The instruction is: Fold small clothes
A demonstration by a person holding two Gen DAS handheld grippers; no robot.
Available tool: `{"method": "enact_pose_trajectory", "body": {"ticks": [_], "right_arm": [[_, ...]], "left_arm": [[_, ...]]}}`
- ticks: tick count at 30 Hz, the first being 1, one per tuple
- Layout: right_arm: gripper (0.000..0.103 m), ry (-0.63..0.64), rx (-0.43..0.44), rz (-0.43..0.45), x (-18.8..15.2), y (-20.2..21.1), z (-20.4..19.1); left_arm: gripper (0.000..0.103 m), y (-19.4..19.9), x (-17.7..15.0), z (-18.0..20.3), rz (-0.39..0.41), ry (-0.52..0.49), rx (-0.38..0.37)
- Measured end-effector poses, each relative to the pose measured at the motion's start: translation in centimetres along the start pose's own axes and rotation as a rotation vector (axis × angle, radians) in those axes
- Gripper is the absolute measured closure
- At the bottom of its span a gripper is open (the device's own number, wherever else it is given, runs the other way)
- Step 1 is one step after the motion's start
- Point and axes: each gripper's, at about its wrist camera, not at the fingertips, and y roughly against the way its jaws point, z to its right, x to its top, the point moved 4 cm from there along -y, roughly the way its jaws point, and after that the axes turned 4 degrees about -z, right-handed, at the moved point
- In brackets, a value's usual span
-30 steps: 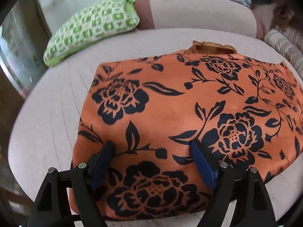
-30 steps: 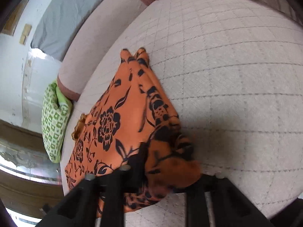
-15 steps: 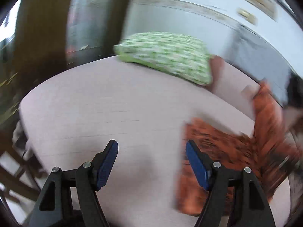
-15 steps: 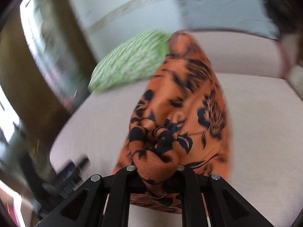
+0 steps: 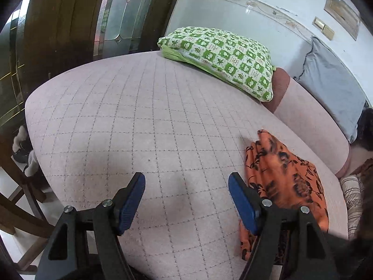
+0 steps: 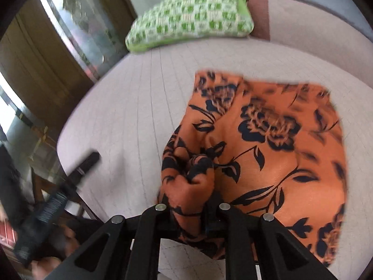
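An orange cloth with black flowers (image 6: 268, 140) lies half spread on the pink quilted bed (image 6: 130, 107). One bunched corner of it is raised between the jaws of my right gripper (image 6: 193, 200), which is shut on it; the jaws are starting to open. In the left wrist view the same cloth (image 5: 286, 170) lies crumpled to the right of my left gripper (image 5: 186, 182). That gripper hangs open over bare quilt with nothing between its blue pads (image 5: 130, 200). A blurred black finger of the left gripper (image 6: 86, 163) shows at the left of the right wrist view.
A green checked pillow (image 5: 221, 56) lies at the far edge of the bed (image 5: 139, 116). A grey cushion (image 5: 331, 86) leans on the wall at the right, with a striped fabric (image 5: 352, 191) below it. A wooden door (image 5: 58, 23) and chair legs (image 5: 21, 200) stand left of the bed.
My left gripper left the cloth and swung left over bare quilt. My right gripper carried its bunched corner up and over the cloth, which now lies partly folded.
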Motion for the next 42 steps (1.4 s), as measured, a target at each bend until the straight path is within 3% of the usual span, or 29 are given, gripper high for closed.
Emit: {"method": "enact_pose_trajectory", "body": {"ticks": [2, 3, 4, 5, 7, 14, 17, 18, 19, 20, 21, 22, 24, 26, 30, 31, 34, 35, 39, 41, 42], "right_arm": [[0.085, -0.019, 0.039, -0.036, -1.2, -2.5, 0.7], [0.083, -0.014, 0.056, 0.012, -1.6, -2.0, 0.9], [0.071, -0.015, 0.073, 0.038, -1.8, -1.3, 1.0], [0.048, -0.017, 0.113, 0.051, -1.9, -0.5, 1.0], [0.026, -0.028, 0.215, 0.061, -2.4, 1.1, 1.0], [0.026, -0.209, 0.211, 0.224, -5.6, 6.6, 7.4], [0.026, -0.266, 0.223, 0.226, -6.9, 6.8, 9.6], [0.026, -0.277, 0.231, 0.228, -6.7, 6.9, 9.9], [0.026, -0.282, 0.237, 0.232, -6.8, 6.8, 10.2], [0.026, -0.285, 0.248, 0.236, -7.0, 6.9, 10.3], [0.026, -0.287, 0.258, 0.238, -7.1, 7.0, 10.6], [0.026, -0.291, 0.267, 0.236, -7.3, 6.9, 10.7], [0.026, -0.317, 0.295, 0.211, -7.7, 6.0, 11.4], [0.026, -0.353, 0.331, 0.197, -8.2, 5.4, 12.2], [0.026, -0.373, 0.371, 0.205, -7.7, 5.3, 12.8], [0.026, -0.370, 0.377, 0.209, -7.7, 5.6, 12.8], [0.026, -0.396, 0.408, 0.221, -7.9, 6.7, 13.5], [0.026, -0.402, 0.412, 0.229, -8.0, 7.2, 13.8], [0.025, -0.448, 0.424, 0.292, -8.0, 9.7, 16.3], [0.024, -0.512, 0.419, 0.296, -7.8, 9.7, 18.6], [0.024, -0.547, 0.414, 0.288, -7.8, 9.4, 19.7]], "left_arm": [[0.029, 0.4, -0.1, -0.1, 0.011, -0.011, -0.002], [0.029, 0.5, -0.2, 0.0, 0.013, -0.015, -0.010], [0.029, 0.7, -0.2, 0.0, 0.018, -0.025, -0.020], [0.029, 0.9, -0.3, 0.2, 0.020, -0.034, -0.028], [0.029, 1.0, -0.7, 1.3, -0.004, -0.061, -0.071], [0.029, 2.3, -3.6, 8.3, -0.114, -0.207, -0.279], [0.029, 1.5, -4.1, 10.0, -0.139, -0.233, -0.267], [0.034, 0.8, -4.1, 10.1, -0.155, -0.228, -0.263], [0.071, -0.5, -4.2, 9.9, -0.212, -0.202, -0.274], [0.092, -2.4, -4.6, 9.3, -0.320, -0.150, -0.273], [0.090, -3.7, -4.8, 8.3, -0.379, -0.083, -0.270], [0.089, -5.0, -5.4, 6.2, -0.432, 0.055, -0.301], [0.089, -5.2, -5.6, 5.0, -0.450, 0.144, -0.346], [0.088, -4.1, -5.4, 6.0, -0.425, 0.073, -0.310], [0.081, -1.4, -4.5, 8.3, -0.318, -0.120, -0.152], [0.073, -0.1, -4.0, 9.2, -0.252, -0.192, -0.099], [0.048, 2.6, -2.5, 11.7, -0.101, -0.326, -0.058], [0.046, 3.1, -2.1, 12.5, -0.060, -0.365, -0.058], [0.045, 1.5, -0.9, 16.6, -0.010, -0.527, -0.077], [0.045, -0.7, -1.1, 17.8, -0.019, -0.602, -0.049], [0.045, -2.2, -1.4, 17.7, -0.031, -0.633, 0.004]]}}
